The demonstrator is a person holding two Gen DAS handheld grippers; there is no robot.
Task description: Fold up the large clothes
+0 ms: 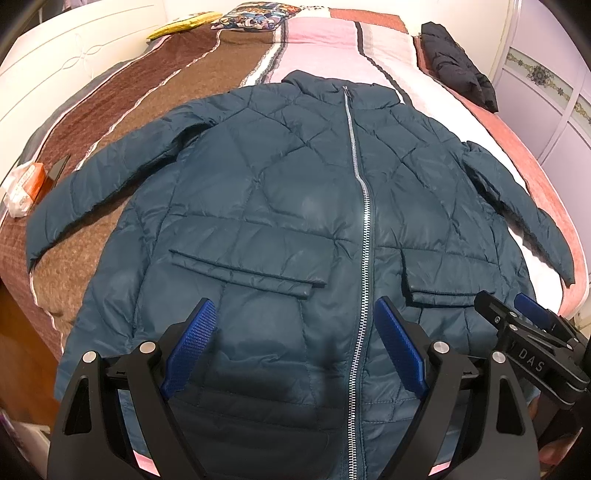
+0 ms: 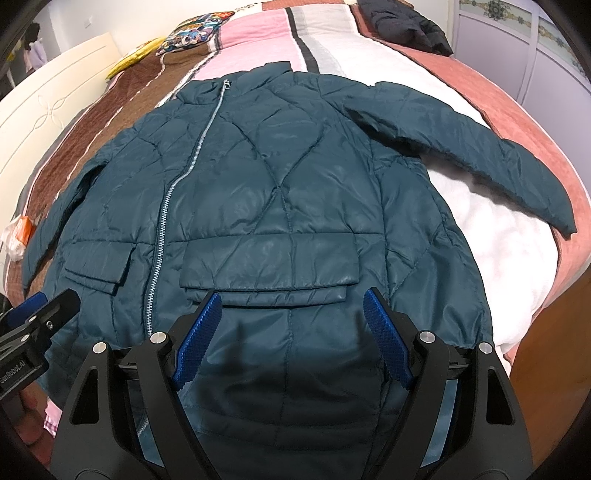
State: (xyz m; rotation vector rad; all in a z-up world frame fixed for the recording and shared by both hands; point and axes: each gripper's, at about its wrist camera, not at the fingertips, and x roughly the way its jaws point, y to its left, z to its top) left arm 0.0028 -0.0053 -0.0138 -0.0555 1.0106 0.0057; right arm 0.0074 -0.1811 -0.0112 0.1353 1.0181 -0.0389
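A teal quilted puffer jacket (image 1: 288, 192) (image 2: 280, 192) lies flat, front up and zipped, on the bed, both sleeves spread outward. Its hem is nearest me. My left gripper (image 1: 295, 306) hovers open over the lower left front, just below a flap pocket (image 1: 247, 269), left of the zipper (image 1: 364, 236). My right gripper (image 2: 291, 299) hovers open over the lower right front, under the other flap pocket (image 2: 269, 266). Nothing is held by either one. Each gripper shows at the edge of the other's view: the right gripper (image 1: 517, 306) and the left gripper (image 2: 48, 299).
The bed carries a striped brown, pink and white blanket (image 1: 192, 74). A dark garment (image 1: 458, 66) lies at the far right. Colourful cushions (image 1: 251, 18) sit at the head. An orange and white packet (image 1: 26, 184) and a dark phone (image 1: 59, 168) rest at the left edge.
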